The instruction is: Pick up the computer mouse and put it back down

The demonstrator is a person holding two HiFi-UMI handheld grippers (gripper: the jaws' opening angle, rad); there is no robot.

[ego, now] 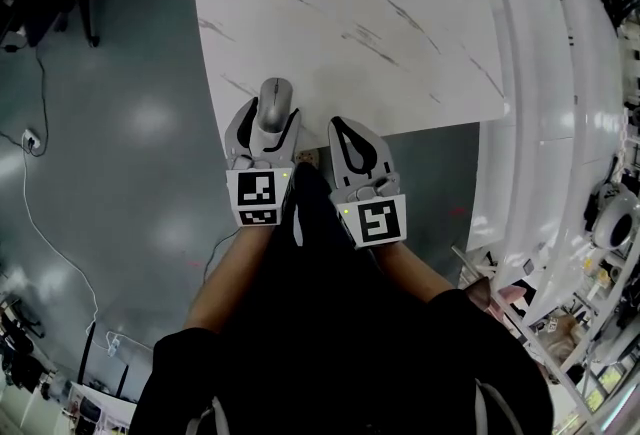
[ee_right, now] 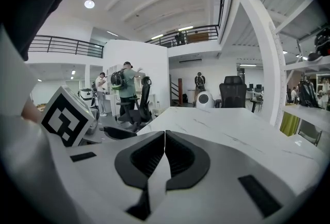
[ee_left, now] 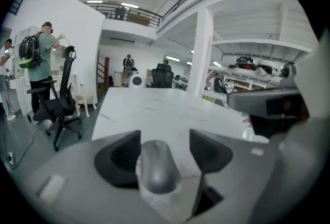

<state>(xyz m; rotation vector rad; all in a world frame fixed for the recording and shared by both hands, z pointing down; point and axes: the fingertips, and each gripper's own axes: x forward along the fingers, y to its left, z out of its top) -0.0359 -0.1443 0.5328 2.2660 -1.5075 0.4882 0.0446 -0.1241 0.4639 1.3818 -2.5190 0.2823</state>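
A grey computer mouse [ego: 274, 101] lies on the white marbled table [ego: 350, 13], close to its near edge. My left gripper [ego: 268, 119] has its jaws on either side of it. In the left gripper view the mouse [ee_left: 157, 166] sits against the left pad, with a clear gap to the right pad, so that gripper [ee_left: 165, 138] is open around it. My right gripper [ego: 345, 128] hovers just right of the left one at the table edge. In the right gripper view it [ee_right: 164, 133] is shut with nothing between its pads.
White shelving [ego: 560, 123] runs along the table's right side. A black office chair [ee_left: 59, 109] and a person with a backpack [ee_left: 38, 48] stand off the table's left. A cable [ego: 40, 183] trails over the grey floor.
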